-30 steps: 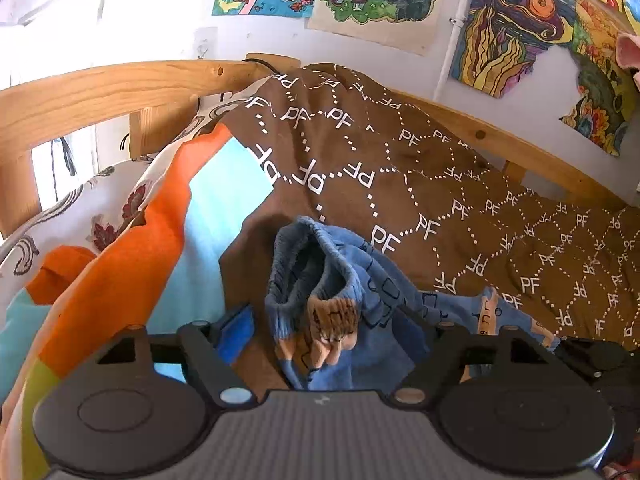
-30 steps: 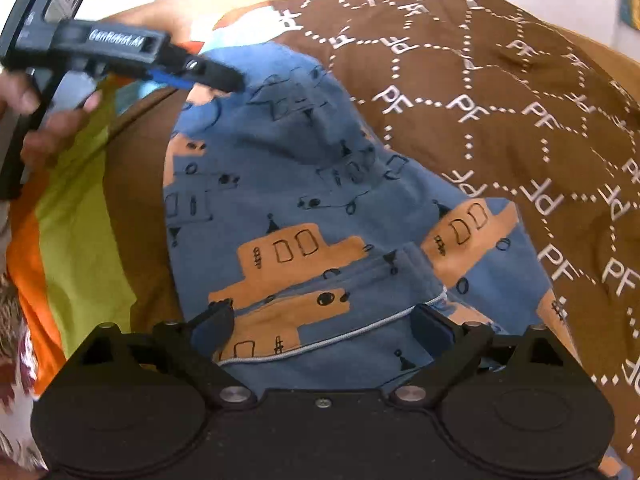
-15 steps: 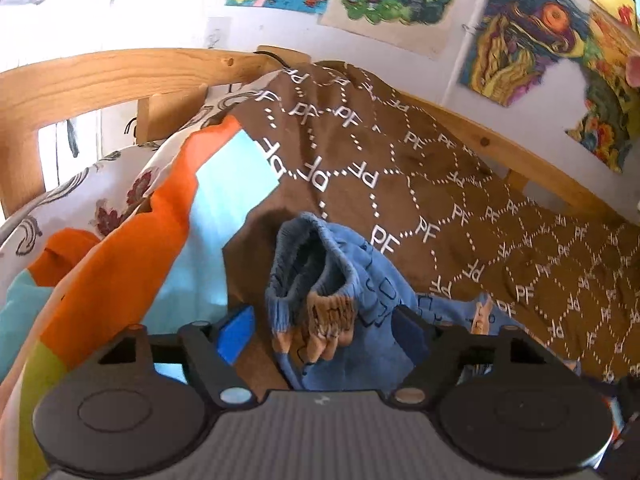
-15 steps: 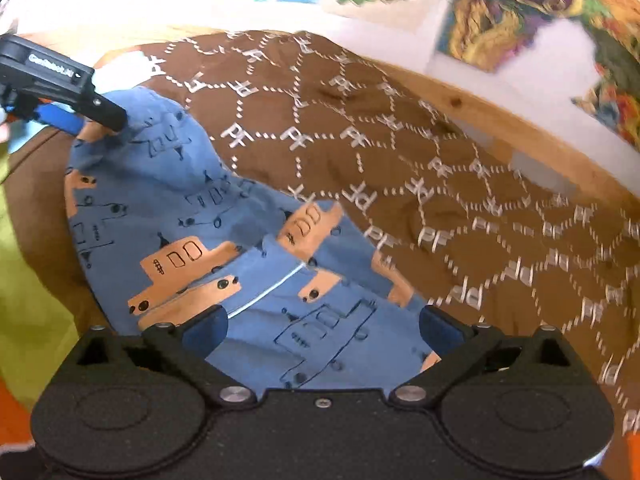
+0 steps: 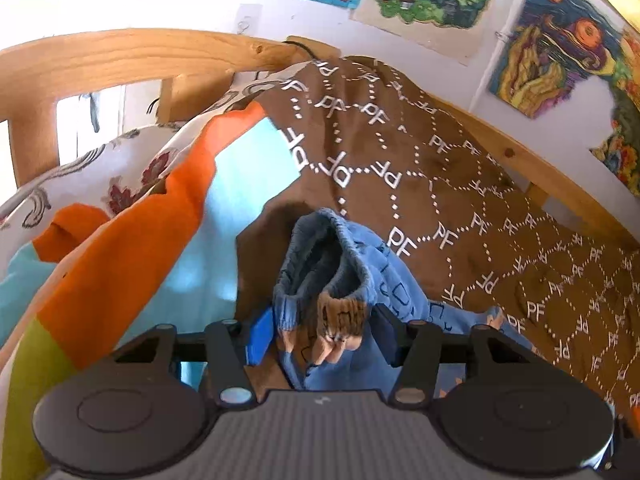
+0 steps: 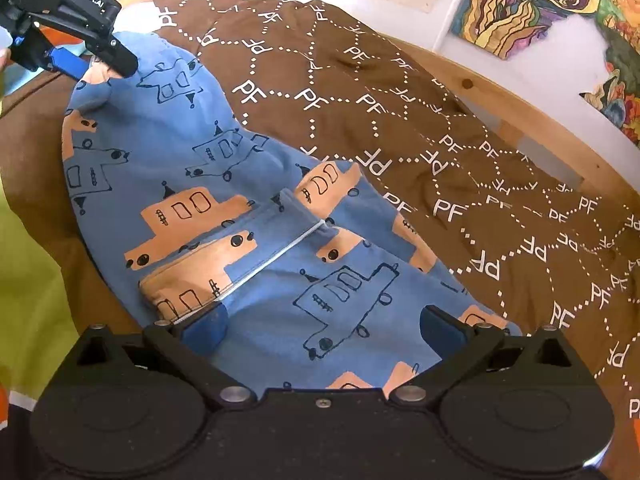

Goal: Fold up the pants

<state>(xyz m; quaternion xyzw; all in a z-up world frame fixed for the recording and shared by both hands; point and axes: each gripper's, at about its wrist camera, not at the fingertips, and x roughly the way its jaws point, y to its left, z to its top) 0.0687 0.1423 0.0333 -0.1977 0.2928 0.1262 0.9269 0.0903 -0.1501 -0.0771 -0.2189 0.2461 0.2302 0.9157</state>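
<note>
Small blue pants [image 6: 224,184] with orange and outlined vehicle prints lie on a brown quilt [image 6: 400,120]. In the left wrist view my left gripper [image 5: 324,336] is shut on the bunched ribbed end of the pants [image 5: 328,280] and holds it raised. That gripper also shows in the right wrist view [image 6: 100,56] at the far top left of the pants. My right gripper [image 6: 324,328] is open, fingers wide apart, low over the near part of the pants by a white seam line.
The brown quilt [image 5: 460,208] with white "PF" lettering covers the bed. A wooden bed rail [image 5: 120,60] runs behind it. An orange, light blue and green blanket [image 5: 120,260] lies at the left. Paintings [image 6: 520,4] hang on the wall.
My right gripper has swung right and pulled back, so more quilt and wall show. My left gripper closed tighter on the bunched end and kept it raised.
</note>
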